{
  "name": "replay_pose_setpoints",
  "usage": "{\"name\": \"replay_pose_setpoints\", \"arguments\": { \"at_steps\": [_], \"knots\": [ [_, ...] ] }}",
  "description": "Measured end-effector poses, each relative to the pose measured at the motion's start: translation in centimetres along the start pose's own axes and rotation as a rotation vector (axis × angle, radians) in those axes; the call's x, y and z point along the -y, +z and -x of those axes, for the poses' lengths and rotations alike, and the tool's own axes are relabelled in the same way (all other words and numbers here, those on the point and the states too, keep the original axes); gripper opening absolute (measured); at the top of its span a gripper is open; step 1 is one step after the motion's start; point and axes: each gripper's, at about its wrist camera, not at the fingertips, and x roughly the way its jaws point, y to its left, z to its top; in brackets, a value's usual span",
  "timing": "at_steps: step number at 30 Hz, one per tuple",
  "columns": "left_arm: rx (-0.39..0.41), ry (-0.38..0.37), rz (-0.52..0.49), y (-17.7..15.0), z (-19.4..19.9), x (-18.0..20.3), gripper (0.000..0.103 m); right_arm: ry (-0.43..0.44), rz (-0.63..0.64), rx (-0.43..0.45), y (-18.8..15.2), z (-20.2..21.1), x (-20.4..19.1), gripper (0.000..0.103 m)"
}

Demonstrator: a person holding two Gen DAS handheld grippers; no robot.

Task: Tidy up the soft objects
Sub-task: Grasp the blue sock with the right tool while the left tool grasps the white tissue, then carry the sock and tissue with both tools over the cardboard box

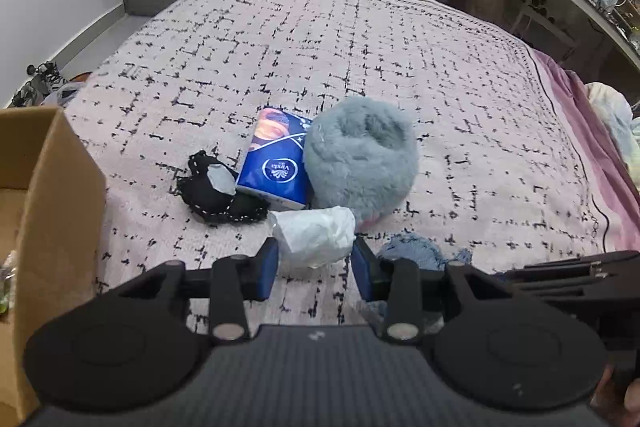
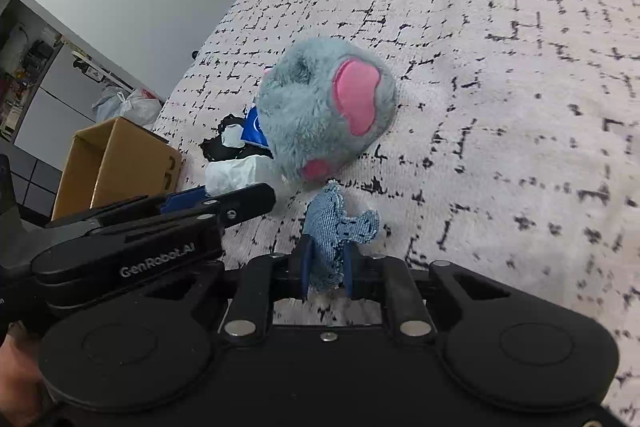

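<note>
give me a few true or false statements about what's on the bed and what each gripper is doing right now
1. The right gripper is shut on the denim scrap. True.
2. The left gripper holds the grey plush. False: its pads flank the white crumpled bag.
3. The blue tissue pack lies between the black pouch and the plush. True.
4. The cardboard box sits right of the plush. False: it is at the left edge of the left wrist view.

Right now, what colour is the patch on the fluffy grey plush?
Pink, on the fluffy grey plush; clearest in the right wrist view.
</note>
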Motion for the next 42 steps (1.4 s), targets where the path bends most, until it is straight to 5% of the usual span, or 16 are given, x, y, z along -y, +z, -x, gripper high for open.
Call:
{"name": "replay_pose_setpoints", "arguments": {
  "at_steps": [21,42],
  "knots": [
    [0.152,0.034,0.077,-0.1,11.8,-2.7,0.038,0.002,0.122,0.158,1.9,8.9,-5.4,0.016],
    [0.235,0.17,0.198,-3.9,16.5,-9.7,0.038,0.061,0.262,0.217,0.8,8.8,-13.5,0.016]
  ]
}}
